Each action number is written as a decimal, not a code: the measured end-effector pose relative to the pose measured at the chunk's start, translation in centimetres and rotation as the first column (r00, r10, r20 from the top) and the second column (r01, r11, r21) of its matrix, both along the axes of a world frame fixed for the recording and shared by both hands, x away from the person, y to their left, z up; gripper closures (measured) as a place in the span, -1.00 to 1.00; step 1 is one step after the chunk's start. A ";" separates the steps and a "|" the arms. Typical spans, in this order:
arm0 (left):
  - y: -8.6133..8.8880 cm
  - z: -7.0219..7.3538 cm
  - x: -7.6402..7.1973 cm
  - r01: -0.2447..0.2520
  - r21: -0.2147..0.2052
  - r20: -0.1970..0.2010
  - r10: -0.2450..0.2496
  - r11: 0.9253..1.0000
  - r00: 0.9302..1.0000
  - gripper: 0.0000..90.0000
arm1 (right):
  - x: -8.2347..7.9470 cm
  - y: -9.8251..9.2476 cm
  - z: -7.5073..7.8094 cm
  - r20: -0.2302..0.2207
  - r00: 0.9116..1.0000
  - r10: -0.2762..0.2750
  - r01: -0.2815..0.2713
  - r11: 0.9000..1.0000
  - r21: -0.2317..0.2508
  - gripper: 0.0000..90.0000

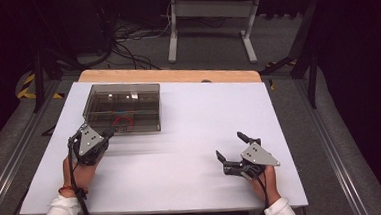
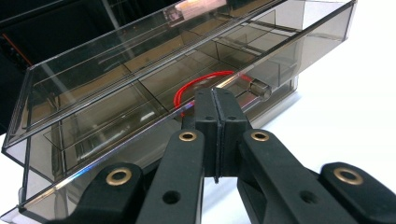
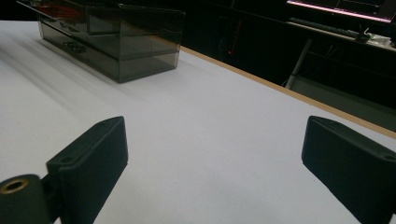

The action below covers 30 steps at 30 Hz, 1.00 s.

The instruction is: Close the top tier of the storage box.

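Observation:
A smoky clear compartment box (image 1: pixel 123 109) stands at the back left of the white table (image 1: pixel 199 117), with its lid down. A red loop (image 1: pixel 123 121) lies in a front compartment. In the left gripper view the red loop (image 2: pixel 205 80) shows through the box (image 2: pixel 116 84). My left gripper (image 1: pixel 109 134) is shut, and its tips (image 2: pixel 217 100) are at the box's front edge, just before the loop. I see nothing between its pads. My right gripper (image 1: pixel 230 145) rests at the front right, wide open and empty (image 3: pixel 219 154), far from the box (image 3: pixel 112 42).
A wooden strip (image 1: pixel 169 74) edges the table's far side. Behind it a white table frame (image 1: pixel 211 21) stands on the floor among cables (image 1: pixel 124 41). A small round peg (image 2: pixel 259 88) sticks out of the box's front, to the right of my left jaws.

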<state>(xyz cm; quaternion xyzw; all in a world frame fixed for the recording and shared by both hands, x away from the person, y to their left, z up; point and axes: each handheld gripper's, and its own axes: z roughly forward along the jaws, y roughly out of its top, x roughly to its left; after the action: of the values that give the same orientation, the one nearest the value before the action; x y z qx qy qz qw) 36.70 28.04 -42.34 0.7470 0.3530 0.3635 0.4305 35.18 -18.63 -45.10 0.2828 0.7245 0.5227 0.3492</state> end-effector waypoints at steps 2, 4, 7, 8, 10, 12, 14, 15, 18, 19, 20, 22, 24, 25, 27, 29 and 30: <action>0.0 0.0 0.1 -0.003 -0.001 0.001 0.003 1.000 1.000 0.98 | 0.0 0.0 0.0 0.001 1.000 -0.002 0.002 1.000 0.003 -0.83; 0.0 0.0 0.1 -0.005 -0.004 -0.002 0.005 1.000 1.000 0.98 | 0.0 0.0 0.0 0.002 1.000 -0.002 0.002 1.000 0.003 -0.83; 0.0 0.0 0.3 -0.007 0.000 0.000 0.007 1.000 1.000 0.98 | 0.0 0.0 0.0 0.000 1.000 -0.001 0.001 1.000 0.003 -0.83; 0.0 0.0 0.3 -0.007 -0.002 0.001 0.007 1.000 1.000 0.98 | 0.0 0.0 0.0 0.000 1.000 -0.001 0.001 1.000 0.001 -0.83; 0.0 0.0 0.4 -0.006 -0.005 -0.004 0.006 1.000 1.000 0.98 | 0.1 0.0 0.0 0.001 1.000 0.000 0.000 1.000 0.000 -0.83; 0.0 0.0 0.5 -0.010 -0.003 -0.002 0.010 1.000 1.000 0.98 | 0.1 0.0 -0.1 -0.003 1.000 0.000 0.000 1.000 -0.002 -0.83; 0.0 0.0 0.6 -0.012 -0.002 -0.001 0.012 1.000 1.000 0.98 | 0.1 0.0 -0.1 -0.004 1.000 0.000 0.000 1.000 -0.003 -0.83; 0.0 0.0 0.6 -0.011 0.000 0.000 0.011 1.000 1.000 0.98 | 0.1 0.0 -0.1 -0.003 1.000 0.000 0.000 1.000 -0.004 -0.83; 0.0 0.0 0.7 -0.008 -0.007 -0.004 0.008 1.000 1.000 0.98 | 0.1 0.0 0.0 0.000 1.000 0.000 0.000 1.000 -0.001 -0.83; 0.0 0.0 0.7 -0.009 -0.004 -0.004 0.009 1.000 1.000 0.98 | 0.1 0.0 -0.1 0.000 1.000 0.000 0.000 1.000 0.000 -0.83; 0.0 0.0 0.7 -0.010 0.000 -0.002 0.010 1.000 1.000 0.98 | 0.1 0.0 -0.1 -0.001 1.000 0.000 0.000 1.000 -0.001 -0.83; 0.0 0.0 0.8 -0.011 -0.006 -0.004 0.010 1.000 1.000 0.98 | 0.1 0.0 -0.1 -0.004 1.000 -0.001 0.001 1.000 -0.003 -0.83; 0.0 0.0 0.9 -0.007 -0.008 -0.007 0.007 1.000 1.000 0.98 | 0.1 0.0 -0.1 -0.004 1.000 0.000 0.000 1.000 -0.004 -0.83; 0.0 0.0 0.9 -0.008 -0.005 -0.007 0.008 1.000 1.000 0.98 | 0.1 0.1 -0.1 -0.004 1.000 0.000 0.000 1.000 -0.005 -0.83; 0.0 0.0 1.0 -0.010 -0.001 -0.004 0.010 1.000 1.000 0.98 | 0.1 0.1 -0.1 -0.004 1.000 0.000 0.000 1.000 -0.005 -0.83; 0.0 0.1 1.1 -0.009 0.000 -0.006 0.009 1.000 1.000 0.98 | 0.1 0.1 -0.1 -0.005 1.000 0.000 0.000 1.000 -0.004 -0.83; 0.0 0.1 1.1 -0.010 -0.003 -0.004 0.010 1.000 1.000 0.98 | 0.1 0.0 -0.1 -0.005 1.000 0.000 0.000 1.000 -0.004 -0.83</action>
<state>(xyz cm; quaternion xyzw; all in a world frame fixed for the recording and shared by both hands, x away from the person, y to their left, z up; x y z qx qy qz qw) 37.84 28.05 -42.28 0.7453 0.3581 0.3637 0.4289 35.27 -18.59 -45.20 0.2831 0.7265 0.5204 0.3481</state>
